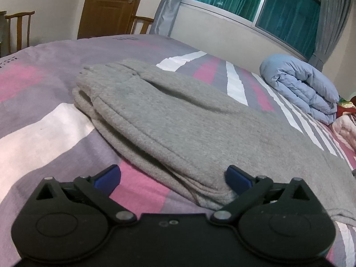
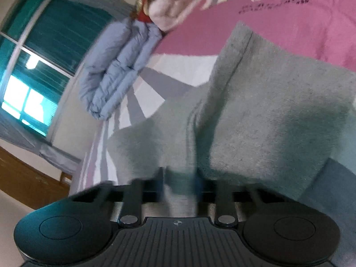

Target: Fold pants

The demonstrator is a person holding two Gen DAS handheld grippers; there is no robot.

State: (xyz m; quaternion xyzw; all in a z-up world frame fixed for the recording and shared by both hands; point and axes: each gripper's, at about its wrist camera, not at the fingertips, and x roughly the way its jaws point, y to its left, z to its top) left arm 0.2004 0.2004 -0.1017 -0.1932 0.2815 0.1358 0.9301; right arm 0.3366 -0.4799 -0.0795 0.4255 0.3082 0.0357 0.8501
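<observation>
Grey fleece pants (image 1: 182, 120) lie folded lengthwise on the striped bedspread (image 1: 44, 133), waistband at the far end. My left gripper (image 1: 172, 178) is open, its blue fingertips (image 1: 237, 179) spread wide at the pants' near edge, holding nothing. In the right wrist view, which is tilted and blurred, my right gripper (image 2: 180, 182) is shut on a bunched part of the grey pants (image 2: 278, 115) and holds it lifted off the bed.
A rolled light-blue duvet (image 1: 304, 86) lies at the bed's right side by the window; it also shows in the right wrist view (image 2: 115, 66). Pink and red bedding (image 1: 347, 120) sits beside it. Wooden chairs (image 1: 19, 29) and a door (image 1: 109, 6) stand beyond the bed.
</observation>
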